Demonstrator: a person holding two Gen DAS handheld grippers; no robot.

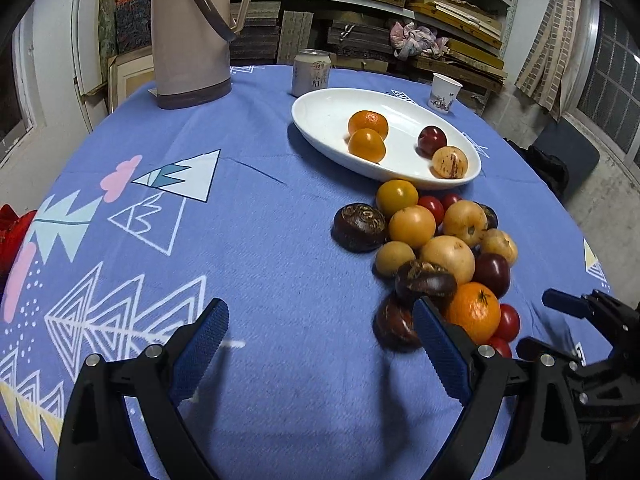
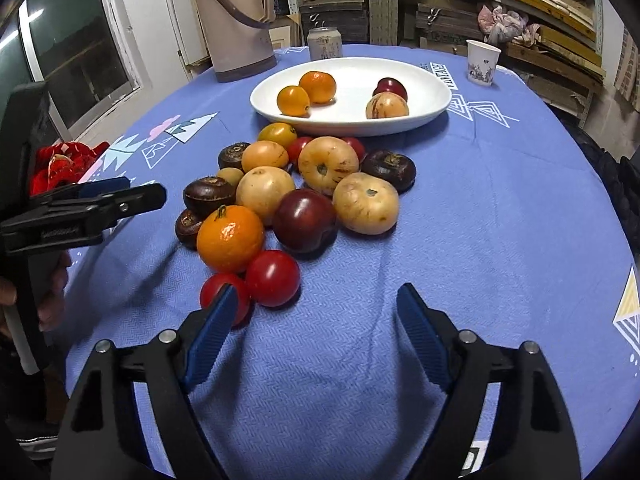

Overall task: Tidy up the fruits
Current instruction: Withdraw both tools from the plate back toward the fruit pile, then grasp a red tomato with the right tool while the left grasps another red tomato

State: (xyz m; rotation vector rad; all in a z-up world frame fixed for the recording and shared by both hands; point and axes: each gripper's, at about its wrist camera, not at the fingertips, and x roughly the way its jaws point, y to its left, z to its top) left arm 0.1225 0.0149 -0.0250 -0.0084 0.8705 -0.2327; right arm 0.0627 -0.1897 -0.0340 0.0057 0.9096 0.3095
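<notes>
A white oval plate (image 2: 432, 114) (image 1: 320, 120) holds two oranges, a dark red plum (image 2: 391, 88) and a speckled yellow fruit. In front of it lies a heap of loose fruit: yellow round fruits, brown water chestnuts, a dark plum (image 2: 305, 219), an orange (image 2: 230, 239) (image 1: 474, 312) and red cherry tomatoes (image 2: 273, 278). My left gripper (image 1: 320, 320) is open and empty, left of the heap. My right gripper (image 2: 316, 304) is open and empty, just in front of the tomatoes. The left gripper also shows in the right wrist view (image 2: 132, 194).
A beige thermos jug (image 1: 190, 36), a drink can (image 1: 311, 73) and a paper cup (image 1: 445, 92) stand behind the plate on the blue patterned tablecloth (image 1: 256, 240). Something red (image 2: 64, 164) lies at the table's left edge. Shelves of boards stand behind.
</notes>
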